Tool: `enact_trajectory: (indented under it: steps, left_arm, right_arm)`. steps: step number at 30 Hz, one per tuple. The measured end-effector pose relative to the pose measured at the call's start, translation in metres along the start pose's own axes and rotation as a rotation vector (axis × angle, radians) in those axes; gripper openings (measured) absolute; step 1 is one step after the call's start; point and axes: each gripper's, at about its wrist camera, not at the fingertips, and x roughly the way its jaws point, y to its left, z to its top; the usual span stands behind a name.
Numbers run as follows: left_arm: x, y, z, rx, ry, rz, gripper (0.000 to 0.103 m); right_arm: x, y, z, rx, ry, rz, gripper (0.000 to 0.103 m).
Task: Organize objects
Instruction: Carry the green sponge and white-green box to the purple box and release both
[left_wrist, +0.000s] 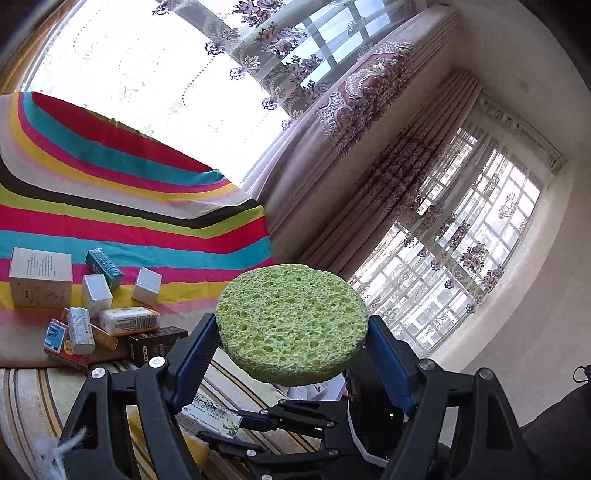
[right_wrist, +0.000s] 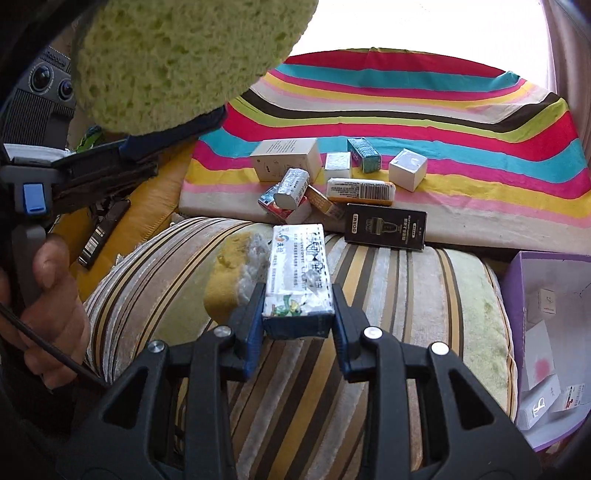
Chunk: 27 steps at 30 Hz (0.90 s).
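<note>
While the left gripper (left_wrist: 291, 328) clamps the sponge (left_wrist: 291, 325) aloft, the right gripper (right_wrist: 297, 314), pinching a box (right_wrist: 297, 273), should carry it level toward the purple bin (right_wrist: 517, 295)

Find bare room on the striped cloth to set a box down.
Free: the striped cloth behind and right of the white cube box. Crowded: the front left, where small boxes pile against the black box.

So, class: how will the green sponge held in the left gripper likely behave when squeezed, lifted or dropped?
The sponge looks full of open pores, so it is probably very light and will squash under the left gripper. It juts out unsupported yet stays flat, so fairly firm, perhaps dry. Its rough surface should grip, not slip; its round edge might let it roll.
</note>
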Motion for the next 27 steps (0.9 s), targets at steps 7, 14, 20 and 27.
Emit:
enact_trajectory:
  steps: [7,14,20,27]
  left_arm:
    - [0.026,-0.018,0.006,0.036,0.033,-0.019,0.080]
    - [0.069,-0.019,-0.010,0.013,0.108,0.030,0.080]
    - [0.114,-0.025,-0.028,0.000,0.193,0.055,0.080]
    - [0.162,-0.046,-0.039,0.077,0.291,0.086,0.081]
  right_arm:
    - [-0.007,-0.018,-0.001,0.047,-0.014,-0.017,0.037]
    - [-0.035,-0.061,-0.004,0.130,-0.052,-0.098,0.037]
    - [-0.064,-0.112,-0.025,0.223,-0.066,-0.212,0.037]
    - [-0.100,-0.170,-0.053,0.319,-0.089,-0.421,0.037]
